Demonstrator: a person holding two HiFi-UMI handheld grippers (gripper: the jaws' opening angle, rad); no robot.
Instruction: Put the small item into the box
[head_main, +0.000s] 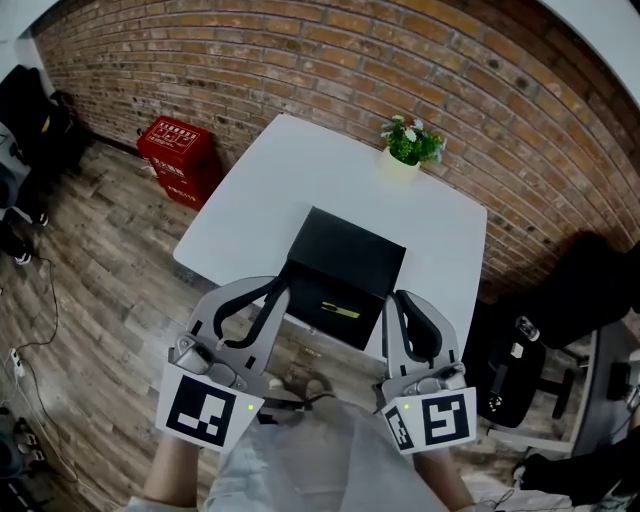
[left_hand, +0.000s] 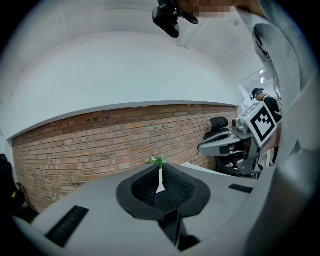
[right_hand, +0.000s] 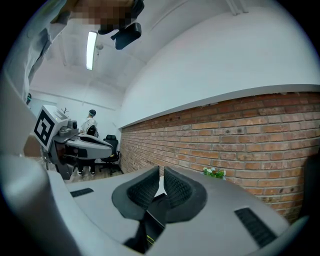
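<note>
Box (head_main: 345, 255) sits open on the white surface (head_main: 270, 190), and the small yellow-green item (head_main: 340, 310) is lying inside it. Left gripper (head_main: 280, 290) and right gripper (head_main: 393, 297) hover at the near edge either side of the box, fingers closed on nothing. Potted plant (head_main: 410, 145) stands at the far edge.

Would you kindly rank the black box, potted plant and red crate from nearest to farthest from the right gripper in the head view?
1. Black box, just left of the right gripper, near table edge.
2. Potted plant, far table edge.
3. Red crate, on the floor, far left.
</note>
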